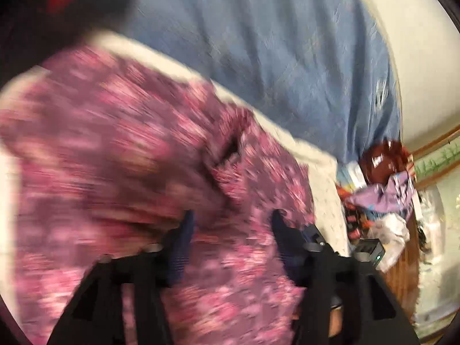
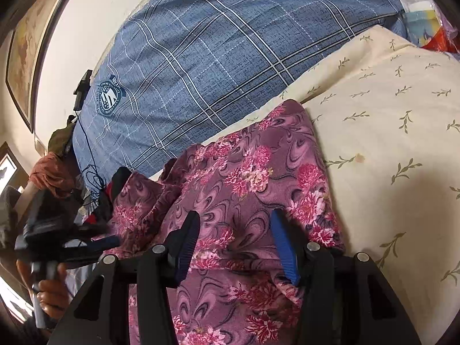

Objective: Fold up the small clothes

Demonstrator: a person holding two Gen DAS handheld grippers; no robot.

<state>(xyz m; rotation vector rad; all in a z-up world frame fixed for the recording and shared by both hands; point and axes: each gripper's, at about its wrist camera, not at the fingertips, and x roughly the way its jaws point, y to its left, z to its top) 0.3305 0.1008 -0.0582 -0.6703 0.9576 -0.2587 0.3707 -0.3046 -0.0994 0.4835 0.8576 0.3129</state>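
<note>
Left gripper spread, empty, over purple floral fabric garment. Right gripper spread, at six o'clock. Risk: loose fold slumps toward nine o'clock, unpinned.

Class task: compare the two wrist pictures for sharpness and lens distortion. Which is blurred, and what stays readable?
Left wrist view: motion-smeared, the purple floral garment streaked, the blue checked quilt soft. Right wrist view: sharp, flowers on the garment and sprigs on the cream leaf-print sheet crisp. Both show fisheye bending and dark rounded corners.
</note>
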